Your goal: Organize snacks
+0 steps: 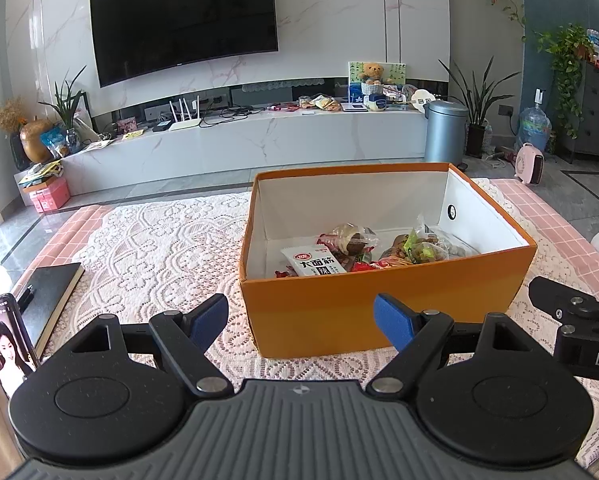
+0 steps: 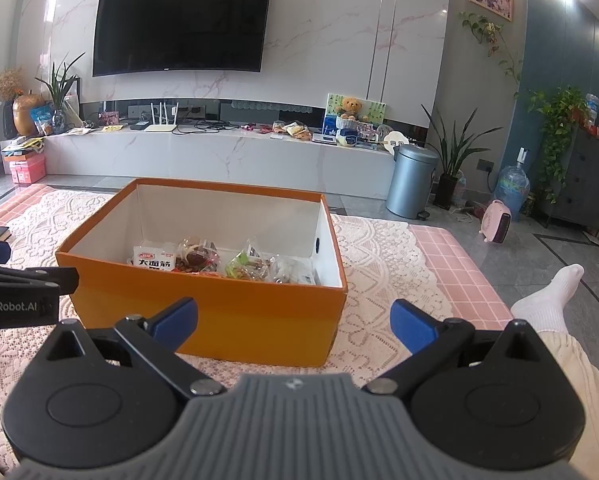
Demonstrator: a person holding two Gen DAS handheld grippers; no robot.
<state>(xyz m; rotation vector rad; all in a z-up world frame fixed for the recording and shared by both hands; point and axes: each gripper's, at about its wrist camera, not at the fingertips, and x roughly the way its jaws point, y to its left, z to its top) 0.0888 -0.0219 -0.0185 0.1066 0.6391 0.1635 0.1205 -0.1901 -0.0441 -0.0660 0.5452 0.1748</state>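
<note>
An open orange box (image 1: pixel 379 304) with a white inside stands on the lace-covered table. It also shows in the right wrist view (image 2: pixel 219 320). Several snack packets lie in it, among them a white packet with black characters (image 1: pixel 313 263) (image 2: pixel 153 261) and clear bags of brown and green snacks (image 1: pixel 417 250) (image 2: pixel 245 266). My left gripper (image 1: pixel 301 322) is open and empty, just in front of the box's near wall. My right gripper (image 2: pixel 293 326) is open and empty, in front of the box's near right corner.
A black notebook (image 1: pixel 47 300) and a phone showing a woman's picture (image 1: pixel 5 344) lie at the table's left. The lace cloth (image 1: pixel 159 248) covers a pink checked tablecloth (image 2: pixel 455 272). A leg in a white sock (image 2: pixel 551 296) is at the right. A TV cabinet stands behind.
</note>
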